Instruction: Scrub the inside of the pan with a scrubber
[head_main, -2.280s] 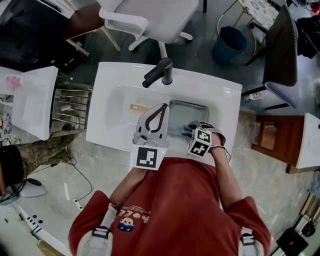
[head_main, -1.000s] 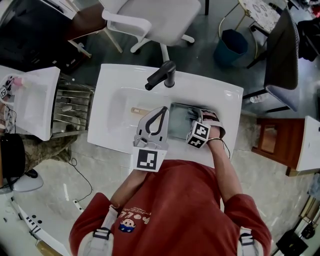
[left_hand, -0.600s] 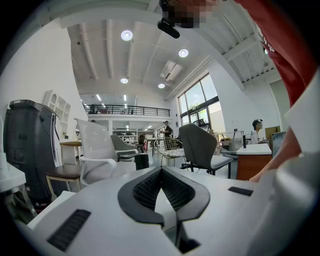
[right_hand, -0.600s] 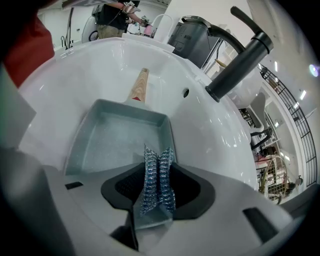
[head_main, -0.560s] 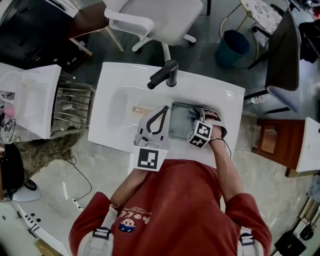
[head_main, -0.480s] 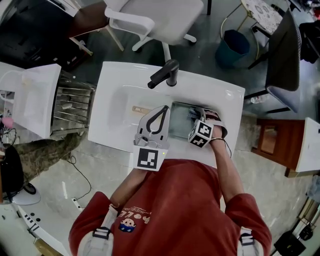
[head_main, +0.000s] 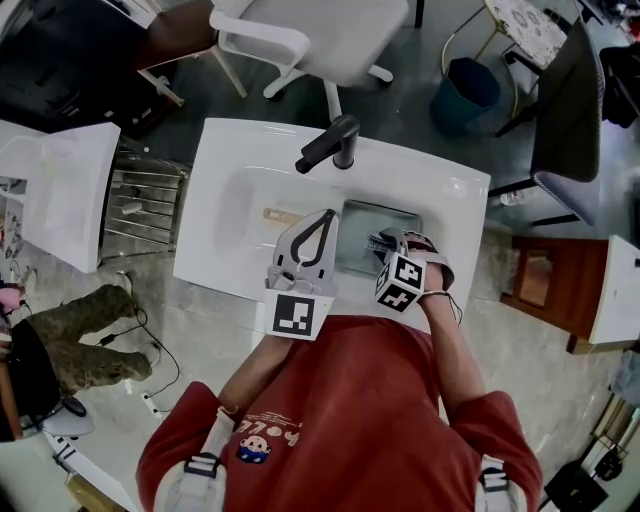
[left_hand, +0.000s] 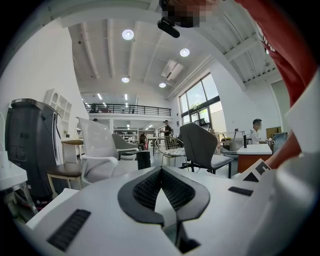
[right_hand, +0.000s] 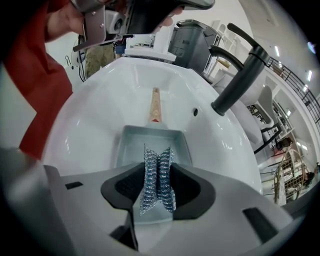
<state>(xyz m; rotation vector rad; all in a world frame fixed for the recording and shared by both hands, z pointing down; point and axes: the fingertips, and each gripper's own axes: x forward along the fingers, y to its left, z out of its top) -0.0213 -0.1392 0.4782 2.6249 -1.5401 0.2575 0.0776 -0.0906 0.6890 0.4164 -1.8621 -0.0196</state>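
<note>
A grey rectangular pan (head_main: 358, 228) with a wooden handle (head_main: 279, 216) lies in the white sink (head_main: 232, 215). My right gripper (head_main: 381, 245) is shut on a steel wool scrubber (head_main: 377, 240) and holds it over the pan's near right part. In the right gripper view the scrubber (right_hand: 157, 176) is pinched upright in the right gripper (right_hand: 157, 172), with the pan (right_hand: 134, 146) and its handle (right_hand: 154, 106) beyond. My left gripper (head_main: 327, 214) hovers over the pan's left edge, shut and holding nothing. The left gripper (left_hand: 161, 171) faces out into the room.
A black faucet (head_main: 326, 146) overhangs the basin's far side, seen also as the faucet (right_hand: 239, 65). A wire rack (head_main: 140, 200) and a white counter (head_main: 60, 190) stand left of the sink. A white office chair (head_main: 320, 40) and a blue bin (head_main: 462, 90) sit behind.
My right gripper has pulled the scrubber back from the pan's far right part toward its near edge. The left gripper has stayed put.
</note>
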